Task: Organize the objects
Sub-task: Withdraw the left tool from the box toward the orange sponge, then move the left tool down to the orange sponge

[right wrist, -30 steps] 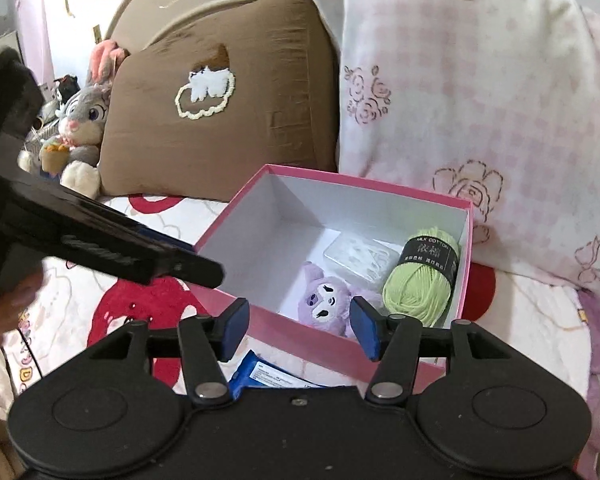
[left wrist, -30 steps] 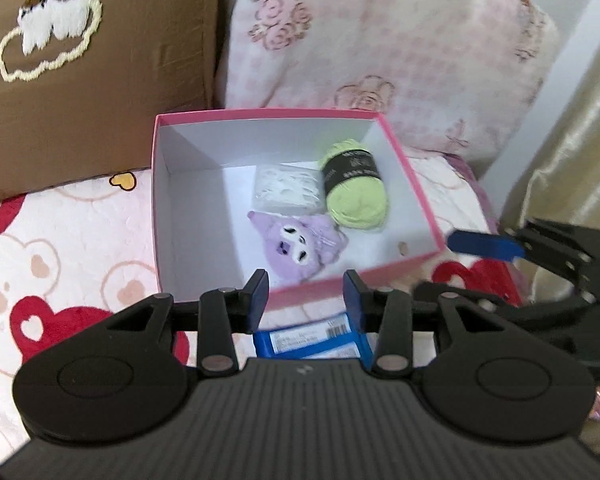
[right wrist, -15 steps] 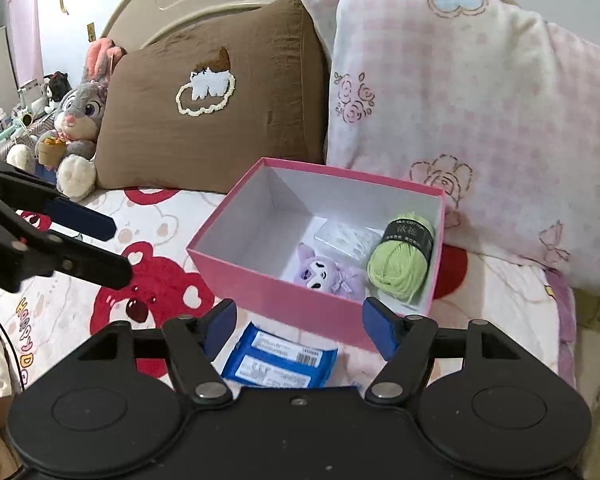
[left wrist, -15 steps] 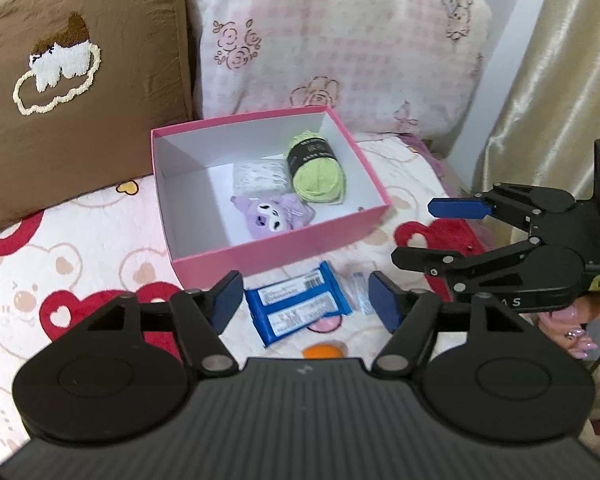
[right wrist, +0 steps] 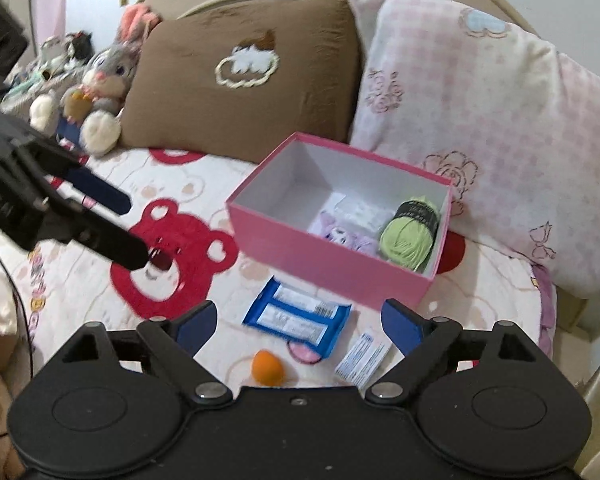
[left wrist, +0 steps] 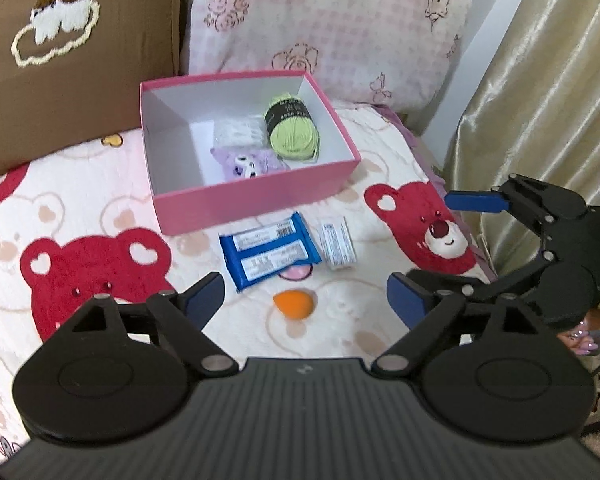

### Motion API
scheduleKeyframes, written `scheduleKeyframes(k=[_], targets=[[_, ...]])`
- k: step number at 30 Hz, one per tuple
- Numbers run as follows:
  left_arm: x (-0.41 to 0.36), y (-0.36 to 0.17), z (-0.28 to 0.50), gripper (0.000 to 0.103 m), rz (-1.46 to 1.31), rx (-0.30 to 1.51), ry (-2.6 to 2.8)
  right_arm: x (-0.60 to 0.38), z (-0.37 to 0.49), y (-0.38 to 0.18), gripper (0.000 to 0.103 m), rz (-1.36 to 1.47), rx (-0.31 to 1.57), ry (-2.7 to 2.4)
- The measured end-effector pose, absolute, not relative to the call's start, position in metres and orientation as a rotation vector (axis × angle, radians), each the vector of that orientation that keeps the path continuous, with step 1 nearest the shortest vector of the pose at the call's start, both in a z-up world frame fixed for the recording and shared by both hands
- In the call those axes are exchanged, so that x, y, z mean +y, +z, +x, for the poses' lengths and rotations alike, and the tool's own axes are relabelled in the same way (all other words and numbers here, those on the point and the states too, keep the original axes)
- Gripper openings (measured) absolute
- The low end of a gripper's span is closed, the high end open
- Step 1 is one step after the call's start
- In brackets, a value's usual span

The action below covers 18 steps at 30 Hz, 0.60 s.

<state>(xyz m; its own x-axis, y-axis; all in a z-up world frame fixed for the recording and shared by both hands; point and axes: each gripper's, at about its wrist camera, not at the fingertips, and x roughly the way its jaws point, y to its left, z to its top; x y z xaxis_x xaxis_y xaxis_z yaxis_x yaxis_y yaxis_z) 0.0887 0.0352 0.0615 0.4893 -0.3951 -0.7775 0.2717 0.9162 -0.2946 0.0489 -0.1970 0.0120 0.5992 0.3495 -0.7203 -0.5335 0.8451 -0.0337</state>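
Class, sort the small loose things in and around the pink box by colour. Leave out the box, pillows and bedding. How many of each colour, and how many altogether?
Green: 1, yarn ball
Purple: 1, plush toy
White: 2, lace packet, small white packet
Blue: 1, blue wrapper pack
Orange: 1, orange sponge
Pink: 1, pink disc
Total: 7

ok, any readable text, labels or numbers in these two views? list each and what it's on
Nothing can be read for certain.
Yarn band: pale lettering, too blurred.
Blue packet: white labels and a barcode, too small.
Small white packet: blue print, blurred.
Bedspread, left edge: coloured letters, cut off and unreadable.
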Motion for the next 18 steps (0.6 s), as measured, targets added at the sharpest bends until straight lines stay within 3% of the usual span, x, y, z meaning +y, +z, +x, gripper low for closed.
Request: scheduleKeyframes(k=[9, 18], targets=[[0.03, 0.052, 0.074, 0.098, -0.119, 0.973, -0.428, -0.19, 0.025, 0.013, 0.092, -0.284, 0.811, 0.56], [0.038, 0.013, 0.073, 0.099, -0.214, 1.039, -0.429, -0.17, 0.01, -0.018, 0.092, -0.304, 0.857, 0.626]])
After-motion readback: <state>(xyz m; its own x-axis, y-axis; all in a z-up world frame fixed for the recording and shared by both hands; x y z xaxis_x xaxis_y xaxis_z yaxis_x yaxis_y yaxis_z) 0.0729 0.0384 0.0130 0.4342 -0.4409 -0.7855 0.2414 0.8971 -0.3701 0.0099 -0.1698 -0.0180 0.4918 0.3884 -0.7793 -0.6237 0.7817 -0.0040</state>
